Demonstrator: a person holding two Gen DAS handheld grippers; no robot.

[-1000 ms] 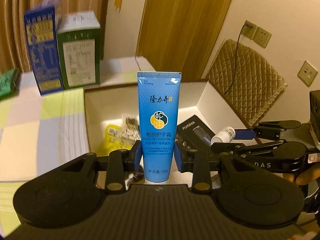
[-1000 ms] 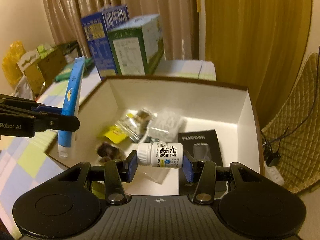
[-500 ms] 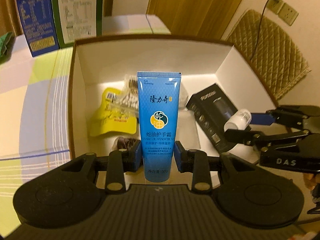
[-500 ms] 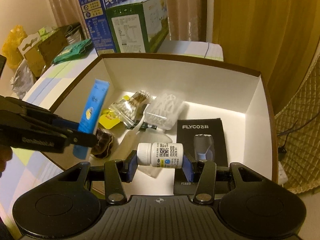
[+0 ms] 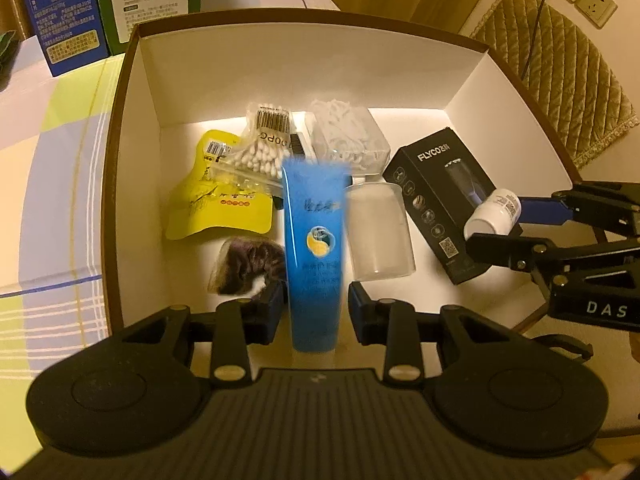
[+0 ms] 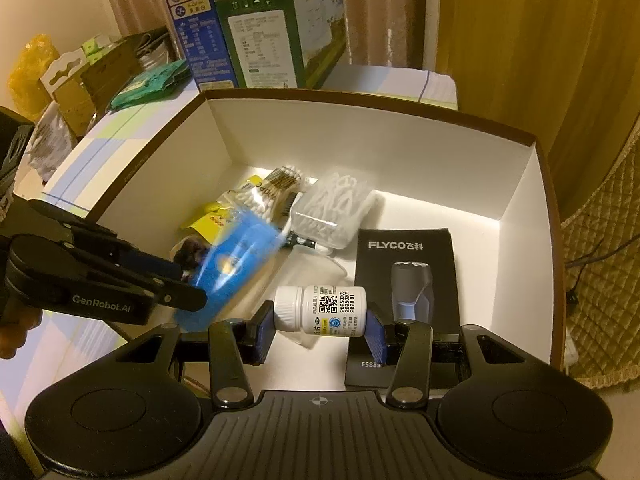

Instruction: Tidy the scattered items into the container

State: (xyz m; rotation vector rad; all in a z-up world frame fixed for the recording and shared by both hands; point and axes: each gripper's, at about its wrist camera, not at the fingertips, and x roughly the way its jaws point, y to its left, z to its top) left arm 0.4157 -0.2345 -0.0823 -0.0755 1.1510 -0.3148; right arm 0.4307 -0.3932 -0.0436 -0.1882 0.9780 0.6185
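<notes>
A brown box with white inside walls point(image 5: 208, 80) point(image 6: 360, 152) is the container. My left gripper point(image 5: 316, 306) hangs over its near edge; its jaws stand slightly apart from the blue hand-cream tube point(image 5: 314, 248), which is motion-blurred and tipping into the box, also seen blurred in the right wrist view point(image 6: 236, 256). My right gripper point(image 6: 320, 330) is shut on a small white pill bottle point(image 6: 324, 310) point(image 5: 494, 216), held sideways above the box's right side.
Inside the box lie a yellow pouch point(image 5: 220, 196), a cotton-swab bag point(image 5: 260, 152), a clear box of white picks point(image 5: 348, 136), a dark hair tie point(image 5: 248, 264), a clear cup point(image 5: 378, 236) and a black FLYCO shaver box point(image 6: 404, 276). Milk cartons point(image 6: 256, 28) stand behind.
Both grippers moved forward over the box. The left jaws opened and the blue tube is slipping down and tilting into the box. The right gripper still grips the bottle.
</notes>
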